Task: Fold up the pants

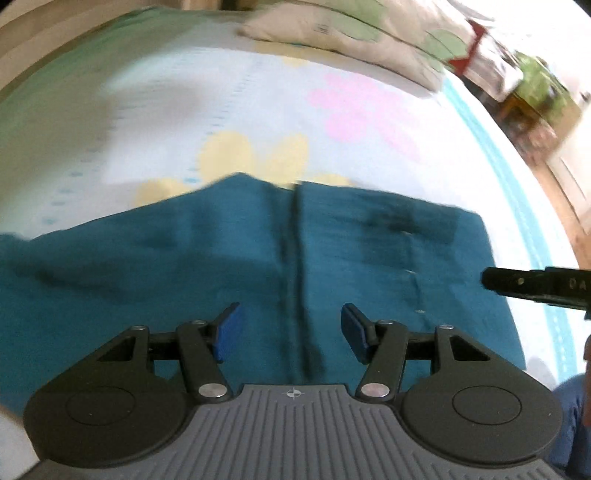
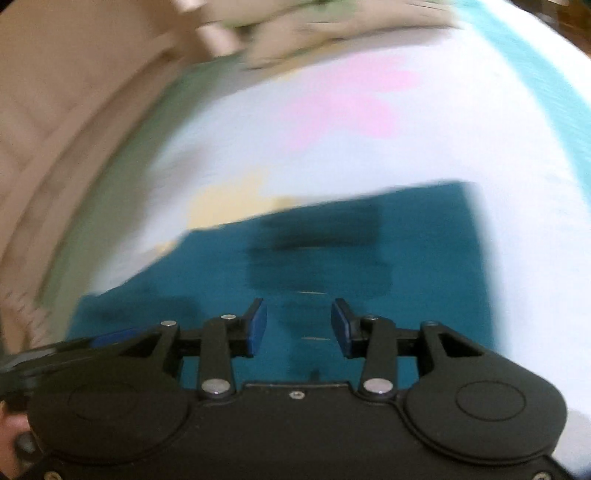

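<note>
Teal pants (image 1: 221, 266) lie flat on a bed sheet, with a dark centre seam running toward me and a pocket at the right. My left gripper (image 1: 290, 330) is open and empty, held over the pants astride the seam. My right gripper (image 2: 298, 326) is open and empty over the same pants (image 2: 424, 258), near their pocket and right edge. In the left wrist view, the right gripper's black finger (image 1: 532, 286) pokes in from the right edge. The right wrist view is motion-blurred.
The white sheet (image 1: 258, 103) has pink and yellow flowers and a teal border. A floral pillow (image 1: 351, 33) lies at the far end. A wooden bed frame (image 2: 55, 129) runs along the left. Furniture (image 1: 532, 85) stands beyond the right edge.
</note>
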Demonstrator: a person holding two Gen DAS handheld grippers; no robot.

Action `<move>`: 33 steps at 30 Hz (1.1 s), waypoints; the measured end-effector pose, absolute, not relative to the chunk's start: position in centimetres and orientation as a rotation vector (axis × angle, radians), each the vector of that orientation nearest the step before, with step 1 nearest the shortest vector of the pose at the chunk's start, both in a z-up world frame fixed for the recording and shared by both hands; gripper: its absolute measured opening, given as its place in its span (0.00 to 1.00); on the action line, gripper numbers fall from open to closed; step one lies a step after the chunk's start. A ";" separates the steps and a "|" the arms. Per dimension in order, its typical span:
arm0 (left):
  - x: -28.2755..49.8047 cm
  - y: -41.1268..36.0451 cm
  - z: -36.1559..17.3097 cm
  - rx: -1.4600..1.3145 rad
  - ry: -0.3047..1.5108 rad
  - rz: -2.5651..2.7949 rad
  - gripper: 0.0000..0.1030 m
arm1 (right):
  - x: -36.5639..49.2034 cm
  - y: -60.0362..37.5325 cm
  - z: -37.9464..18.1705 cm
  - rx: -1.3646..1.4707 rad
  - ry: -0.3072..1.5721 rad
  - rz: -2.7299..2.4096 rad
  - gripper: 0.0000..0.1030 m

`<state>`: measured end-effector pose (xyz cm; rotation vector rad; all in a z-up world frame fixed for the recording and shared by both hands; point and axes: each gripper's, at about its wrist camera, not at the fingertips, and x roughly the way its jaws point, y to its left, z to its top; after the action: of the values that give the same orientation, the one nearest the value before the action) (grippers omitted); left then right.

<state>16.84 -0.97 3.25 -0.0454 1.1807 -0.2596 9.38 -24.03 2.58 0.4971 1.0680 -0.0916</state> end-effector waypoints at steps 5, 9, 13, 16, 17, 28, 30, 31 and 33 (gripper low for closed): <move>16.4 -4.3 0.4 0.043 1.255 -0.337 0.55 | 6.9 -28.6 0.0 0.491 1.236 -0.288 0.49; 15.6 -5.2 -2.2 0.098 1.316 -0.355 0.55 | 5.4 -28.8 -2.4 0.451 1.363 -0.286 0.49; 15.2 -5.1 -2.2 0.131 1.289 -0.374 0.55 | 5.3 -28.8 -2.0 0.416 1.396 -0.264 0.49; 15.3 -4.7 -2.3 0.099 1.296 -0.375 0.55 | 5.9 -29.5 -0.9 0.445 1.317 -0.271 0.48; 15.0 -4.6 -2.3 0.089 1.296 -0.374 0.55 | 6.2 -29.7 -0.3 0.442 1.271 -0.274 0.48; 13.5 -4.8 -2.7 0.096 1.238 -0.371 0.59 | 13.5 -31.2 -3.0 0.501 1.088 -0.238 0.49; 13.3 -4.6 -2.6 0.085 1.233 -0.376 0.60 | 14.4 -31.9 -3.8 0.520 1.099 -0.234 0.52; 13.1 -4.2 -2.5 0.080 1.231 -0.379 0.60 | 14.6 -32.1 -4.3 0.530 1.104 -0.228 0.52; 12.7 -3.6 -2.1 0.067 1.229 -0.383 0.62 | 14.6 -32.3 -4.5 0.552 1.086 -0.206 0.52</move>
<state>12.74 -3.59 -2.13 0.0670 1.2291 -0.3828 14.61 -32.35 -4.47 0.5522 1.0861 -0.2059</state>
